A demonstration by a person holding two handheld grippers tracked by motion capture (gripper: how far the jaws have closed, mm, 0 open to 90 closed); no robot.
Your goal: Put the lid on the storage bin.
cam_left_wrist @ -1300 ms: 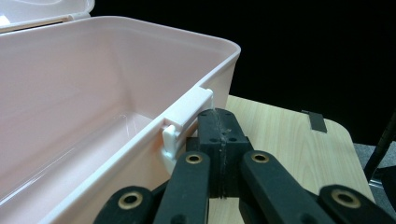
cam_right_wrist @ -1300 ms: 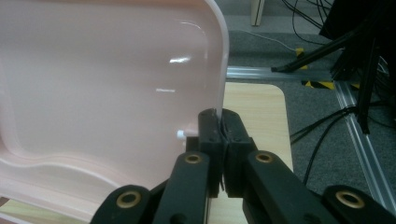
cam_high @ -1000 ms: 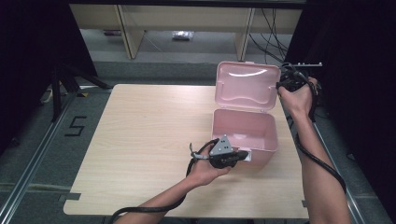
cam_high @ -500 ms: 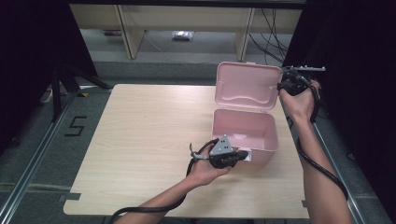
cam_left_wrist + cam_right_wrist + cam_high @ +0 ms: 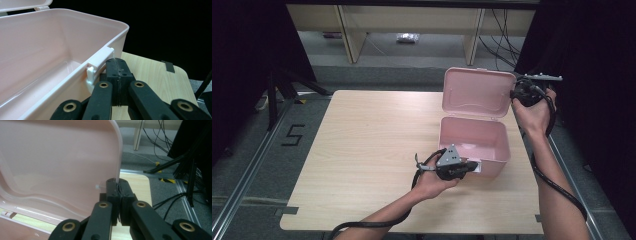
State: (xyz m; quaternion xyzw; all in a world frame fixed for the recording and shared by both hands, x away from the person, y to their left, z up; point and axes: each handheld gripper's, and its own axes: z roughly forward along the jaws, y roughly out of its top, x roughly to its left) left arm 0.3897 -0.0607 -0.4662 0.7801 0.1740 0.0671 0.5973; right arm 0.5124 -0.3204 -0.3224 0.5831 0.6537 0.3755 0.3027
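Box [image 5: 474,142] open. Right gripper [image 5: 117,185] clamped on lid [image 5: 62,162] edge; left gripper [image 5: 117,67] shut, bracing beneath latch [image 5: 100,62]. Next, likely: swing lid down, keep box steady.

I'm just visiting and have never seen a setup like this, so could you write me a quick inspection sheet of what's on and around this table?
Surface: pale wooden table, bare apart from the box.
Job's things: pink plastic box, open and empty inside; its lid stands upright at the back; white latch on the front wall.
Clutter: nothing seen.
Grippers: left gripper shut, at the latch on the box front; right gripper shut on the lid's side edge.
Cables: a black cable trails along each forearm; more lie on the floor behind.
Surroundings: grey floor, wooden shelf legs, black curtains at both sides.
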